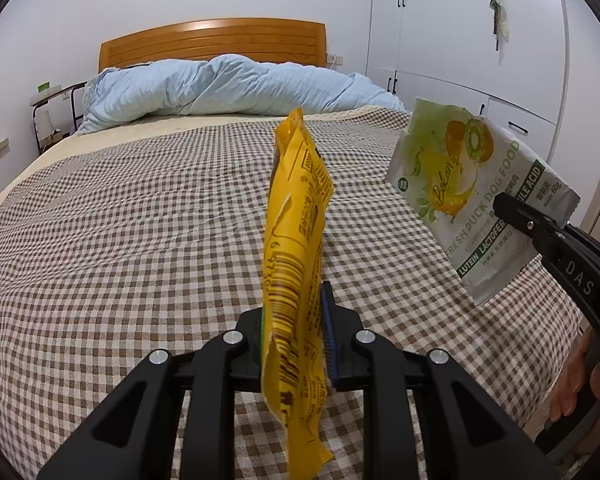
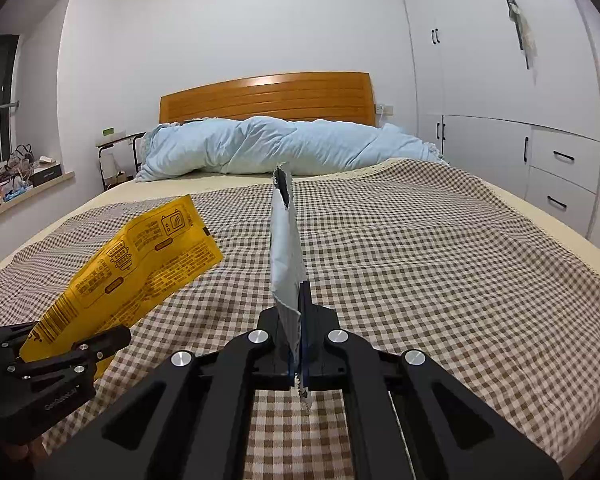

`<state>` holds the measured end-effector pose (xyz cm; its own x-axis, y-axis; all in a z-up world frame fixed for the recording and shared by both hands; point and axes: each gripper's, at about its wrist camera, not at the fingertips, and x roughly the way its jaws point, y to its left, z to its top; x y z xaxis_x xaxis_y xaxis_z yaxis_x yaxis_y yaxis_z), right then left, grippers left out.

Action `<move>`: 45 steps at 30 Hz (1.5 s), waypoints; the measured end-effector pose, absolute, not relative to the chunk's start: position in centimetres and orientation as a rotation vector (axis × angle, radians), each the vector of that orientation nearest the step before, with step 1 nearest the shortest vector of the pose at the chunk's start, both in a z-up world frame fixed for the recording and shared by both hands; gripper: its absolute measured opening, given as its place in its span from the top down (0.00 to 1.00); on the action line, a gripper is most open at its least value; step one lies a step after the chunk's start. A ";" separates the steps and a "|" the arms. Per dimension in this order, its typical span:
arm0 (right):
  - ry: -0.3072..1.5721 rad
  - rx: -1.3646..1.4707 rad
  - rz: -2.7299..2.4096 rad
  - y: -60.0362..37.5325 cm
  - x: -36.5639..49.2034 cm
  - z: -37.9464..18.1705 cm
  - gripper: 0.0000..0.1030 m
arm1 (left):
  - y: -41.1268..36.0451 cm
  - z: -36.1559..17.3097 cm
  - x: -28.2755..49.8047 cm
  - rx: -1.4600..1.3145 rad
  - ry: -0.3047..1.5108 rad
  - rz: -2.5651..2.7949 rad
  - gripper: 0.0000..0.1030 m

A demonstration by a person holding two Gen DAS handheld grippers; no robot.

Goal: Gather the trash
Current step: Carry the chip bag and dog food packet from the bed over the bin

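With the left gripper clamped on the yellow snack wrapper and the right gripper clamped on the dog food pouch, both above the checked bedspread, keep both grips firm while carrying them away.

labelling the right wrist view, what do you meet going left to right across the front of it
left hand-held gripper → yellow wrapper → silver pouch in the right hand-held gripper → white wardrobe
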<state>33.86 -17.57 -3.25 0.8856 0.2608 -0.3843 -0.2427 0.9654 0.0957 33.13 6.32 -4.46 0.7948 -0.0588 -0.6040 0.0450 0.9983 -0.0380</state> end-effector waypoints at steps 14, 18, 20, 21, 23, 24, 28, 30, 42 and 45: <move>0.388 0.020 0.156 -19.4 31.1 -2.1 0.98 | 4.9 -2.9 29.4 0.008 0.586 -0.114 0.83; 0.363 0.003 0.131 -19.8 29.5 -1.1 0.98 | 4.2 -1.9 28.3 0.019 0.564 -0.124 0.82; 0.353 0.000 0.121 -20.2 28.6 -0.8 0.98 | 4.0 -1.3 27.7 0.022 0.553 -0.128 0.82; 0.350 0.001 0.120 -20.3 28.3 -0.7 0.98 | 3.9 -0.9 27.2 0.022 0.546 -0.132 0.82; 0.343 0.003 0.117 -20.9 27.6 -0.3 0.98 | 3.7 -0.2 26.3 0.021 0.537 -0.137 0.82; 0.340 0.005 0.116 -21.0 27.3 -0.2 0.98 | 3.5 0.1 25.8 0.022 0.532 -0.142 0.82; 0.327 0.023 0.125 -21.8 25.6 0.5 0.98 | 3.0 1.3 23.9 0.039 0.516 -0.148 0.82; 0.323 0.030 0.131 -22.2 24.8 0.8 0.98 | 2.7 1.9 22.9 0.052 0.510 -0.149 0.82; 0.309 0.026 0.176 -23.7 18.5 1.9 0.98 | 1.1 3.9 16.3 0.096 0.498 -0.172 0.83; 0.307 0.027 0.187 -24.1 16.9 2.0 0.98 | 1.0 4.1 14.8 0.104 0.494 -0.180 0.82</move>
<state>16.85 -24.06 1.96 0.9362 0.1874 -0.2974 -0.1792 0.9823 0.0549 14.82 0.96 4.08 0.8649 -0.1460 -0.4802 0.1964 0.9789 0.0562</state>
